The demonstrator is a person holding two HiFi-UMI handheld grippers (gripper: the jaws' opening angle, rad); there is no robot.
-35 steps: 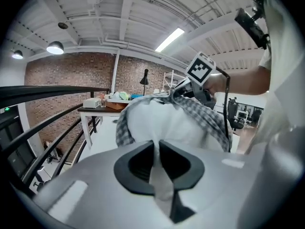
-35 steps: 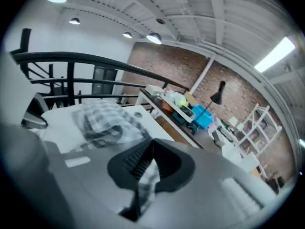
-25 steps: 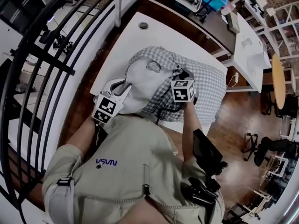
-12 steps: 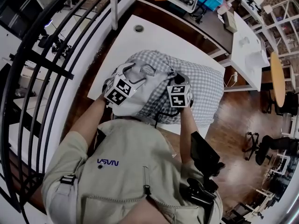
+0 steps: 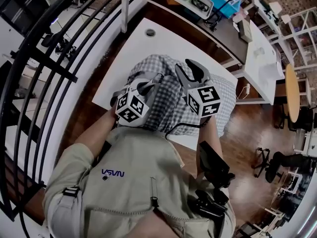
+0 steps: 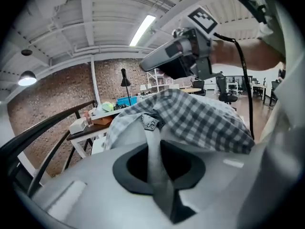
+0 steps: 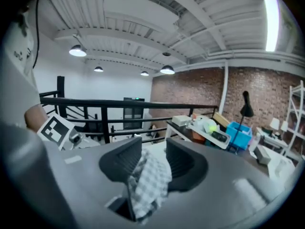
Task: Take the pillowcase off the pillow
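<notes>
As its jaws close, my left gripper (image 6: 156,162) pinches a plain grey strip (image 6: 152,138) that seems to belong to the pillow (image 6: 125,133). I judge this grip to be an anchor, meant to keep the pillow from following while its cover is drawn off. My right gripper (image 7: 152,152) stands just beside and above the left one. Its jaws are opening, and a fold of the checked pillowcase (image 7: 148,181) hangs loose between them with neither pad pressing it. I read this as a release, probably before a new hold further along. In the head view both grippers work at the near end of the bundle, the left low on the plain cloth and the right lifted and pointing away from me. The pillowcase covers most of the pillow, and plain cloth shows only at the near end, so I judge the task to be at an early stage. The bundle lies on a white table (image 5: 148,51), whose bare far part leaves room to pull the pillowcase clear.
</notes>
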